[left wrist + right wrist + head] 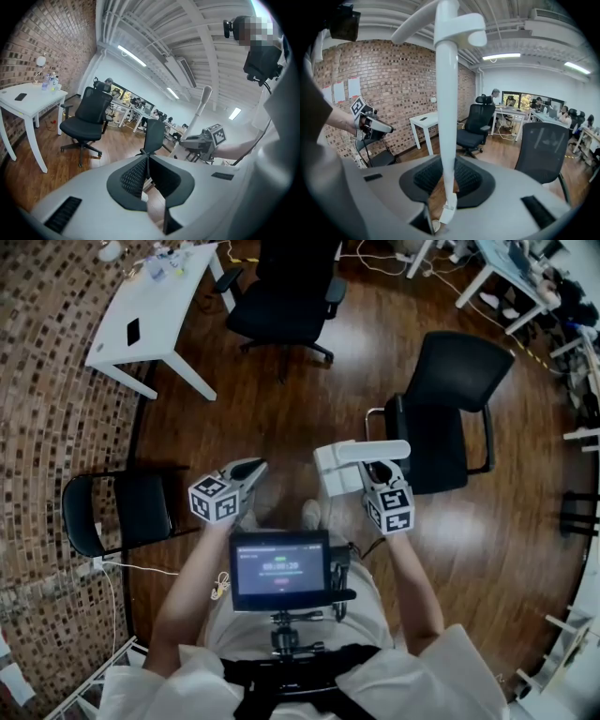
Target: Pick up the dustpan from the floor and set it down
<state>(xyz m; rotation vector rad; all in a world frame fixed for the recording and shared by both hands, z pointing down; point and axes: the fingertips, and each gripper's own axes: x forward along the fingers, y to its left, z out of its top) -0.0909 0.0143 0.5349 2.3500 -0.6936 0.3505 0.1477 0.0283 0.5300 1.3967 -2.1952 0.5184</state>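
A person stands over a wooden floor (281,418) with a claw in each hand. The right gripper (377,472) pinches the white dustpan (339,468) by its long handle (446,117). The handle rises straight up from between the jaws and ends in a hooked grip above them. Gripping low on the stem probably keeps the pan hanging steady close under the claw. The pan is mostly hidden in the right gripper view, so its tilt is uncertain. The dustpan is off the floor, with a black chair (450,409) beyond the claw. The left gripper (253,468), pressed together and empty, sits beside it, apart from the handle and seemingly kept clear.
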